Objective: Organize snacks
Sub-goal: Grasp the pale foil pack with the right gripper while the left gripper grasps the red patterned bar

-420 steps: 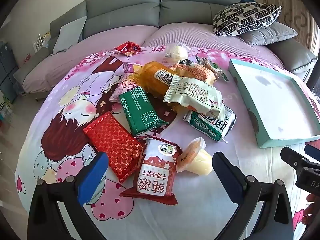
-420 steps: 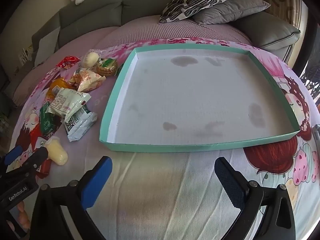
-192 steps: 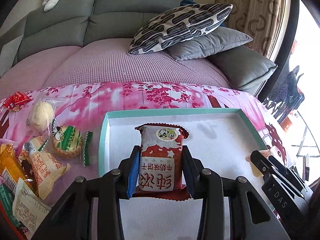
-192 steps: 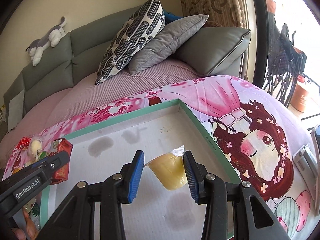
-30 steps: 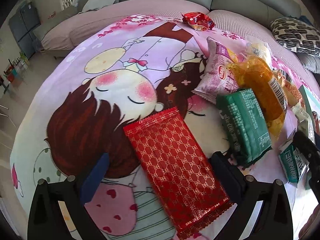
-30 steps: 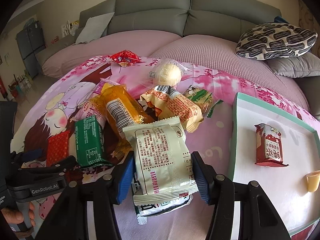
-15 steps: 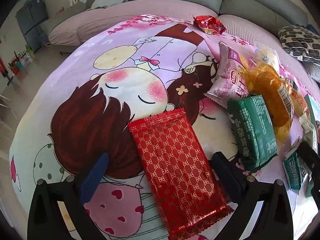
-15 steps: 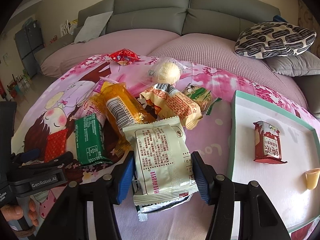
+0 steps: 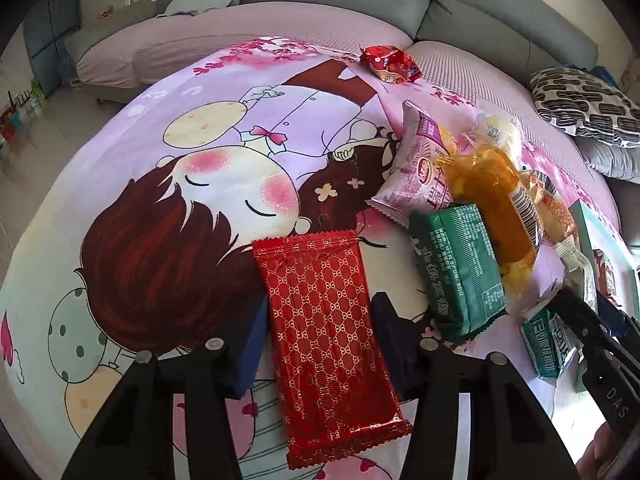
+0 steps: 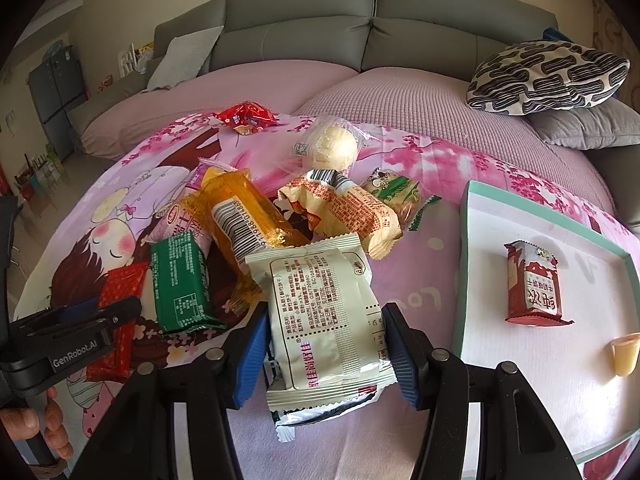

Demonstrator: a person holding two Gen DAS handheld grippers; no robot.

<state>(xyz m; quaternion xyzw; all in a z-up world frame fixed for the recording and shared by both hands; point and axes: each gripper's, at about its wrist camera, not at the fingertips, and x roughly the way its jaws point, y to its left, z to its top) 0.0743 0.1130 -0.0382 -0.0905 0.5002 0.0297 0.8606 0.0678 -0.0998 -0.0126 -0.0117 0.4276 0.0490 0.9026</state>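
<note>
Cartoon bedsheet (image 9: 192, 128): red packet (image 9: 324, 320) between closing left claw (image 9: 320, 344) (lengthwise).

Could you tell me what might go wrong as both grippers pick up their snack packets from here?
The left gripper is closing around the glossy red packet near its lower half, so the long packet may droop or slip. The right gripper holds the cream packet, which lies on a green-and-white packet; lifting could drag that one along.
</note>
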